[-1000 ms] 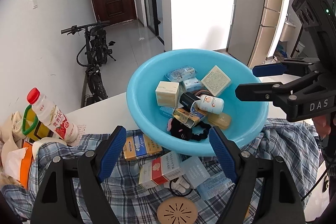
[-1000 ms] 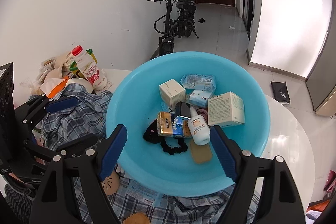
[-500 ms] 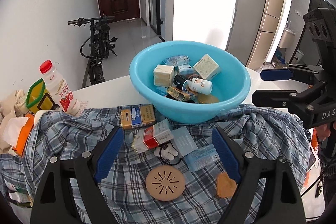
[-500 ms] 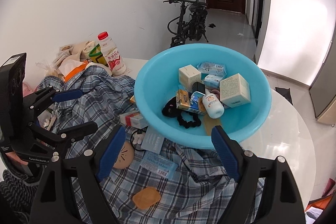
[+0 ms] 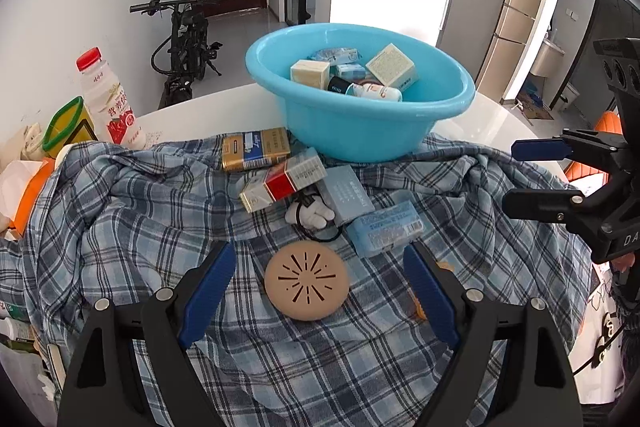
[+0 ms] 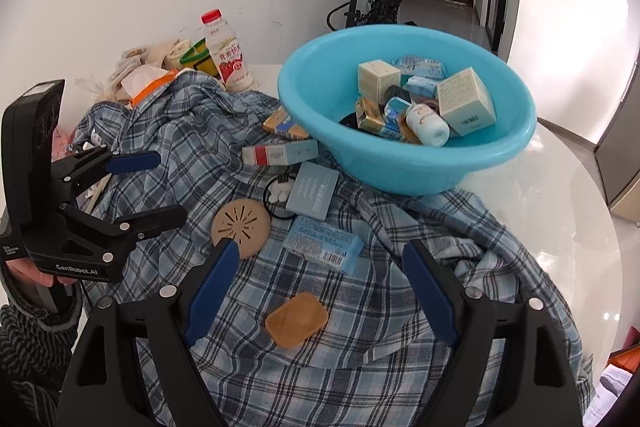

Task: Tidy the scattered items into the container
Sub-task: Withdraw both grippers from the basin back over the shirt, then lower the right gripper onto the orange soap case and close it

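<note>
A blue basin [image 5: 360, 131] [image 6: 404, 167] holding several boxes and a small bottle stands on the table behind a plaid shirt [image 5: 160, 227]. On the shirt lie a gold-blue pack [image 5: 256, 149], a red-white pack [image 5: 284, 181], a pale blue box [image 5: 348, 197], a blue tissue pack [image 5: 386, 229], a white toy with a black hair tie [image 5: 310, 215], a tan round disc [image 5: 306, 281] and an amber soap [image 6: 297, 319]. My left gripper [image 5: 320, 291] is open around the disc. My right gripper [image 6: 324, 295] is open above the soap.
A red-capped milk bottle [image 5: 108, 99], a yellow carton with a green ring [image 5: 68, 123] and bags [image 6: 152, 67] crowd the table's far left. A bicycle [image 5: 184, 51] stands by the wall. Bare white tabletop [image 6: 560, 211] lies right of the basin.
Both grippers have pulled back from over the basin toward the near side of the shirt. The scattered items on the shirt have come into view. Both stay open and empty.
</note>
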The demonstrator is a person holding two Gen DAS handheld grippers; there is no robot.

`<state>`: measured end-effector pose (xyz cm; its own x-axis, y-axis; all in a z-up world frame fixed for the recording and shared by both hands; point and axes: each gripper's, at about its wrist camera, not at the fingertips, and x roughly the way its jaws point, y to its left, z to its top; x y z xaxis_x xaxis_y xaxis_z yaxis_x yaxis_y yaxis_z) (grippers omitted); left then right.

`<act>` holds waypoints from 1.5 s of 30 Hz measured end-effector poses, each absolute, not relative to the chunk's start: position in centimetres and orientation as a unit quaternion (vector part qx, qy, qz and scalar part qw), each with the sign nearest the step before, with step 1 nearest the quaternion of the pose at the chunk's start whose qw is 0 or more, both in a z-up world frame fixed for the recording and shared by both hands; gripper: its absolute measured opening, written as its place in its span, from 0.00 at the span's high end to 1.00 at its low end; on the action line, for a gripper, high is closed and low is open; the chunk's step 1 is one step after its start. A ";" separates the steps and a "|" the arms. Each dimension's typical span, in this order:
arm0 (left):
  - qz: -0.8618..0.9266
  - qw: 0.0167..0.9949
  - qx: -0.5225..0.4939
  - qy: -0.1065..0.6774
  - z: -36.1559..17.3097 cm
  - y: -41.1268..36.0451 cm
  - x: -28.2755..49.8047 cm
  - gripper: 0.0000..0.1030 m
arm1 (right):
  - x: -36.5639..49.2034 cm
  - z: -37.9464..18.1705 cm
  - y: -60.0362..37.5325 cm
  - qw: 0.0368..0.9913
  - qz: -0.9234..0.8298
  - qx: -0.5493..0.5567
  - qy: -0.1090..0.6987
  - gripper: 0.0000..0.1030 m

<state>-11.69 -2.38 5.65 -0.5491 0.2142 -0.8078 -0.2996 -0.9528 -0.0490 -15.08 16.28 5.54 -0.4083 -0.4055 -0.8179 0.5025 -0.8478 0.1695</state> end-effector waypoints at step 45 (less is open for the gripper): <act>0.842 0.150 -0.515 0.059 -2.4 -3.0 -8.5 0.15 | -11.4 -6.1 13.3 0.304 -0.807 0.490 0.126 0.39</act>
<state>-8.48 -2.99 -2.43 -0.4247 0.1914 -0.8849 -0.3132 -0.9481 -0.0547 -11.39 13.27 -6.13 -0.3359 -0.3674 -0.8673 0.6146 -0.7833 0.0938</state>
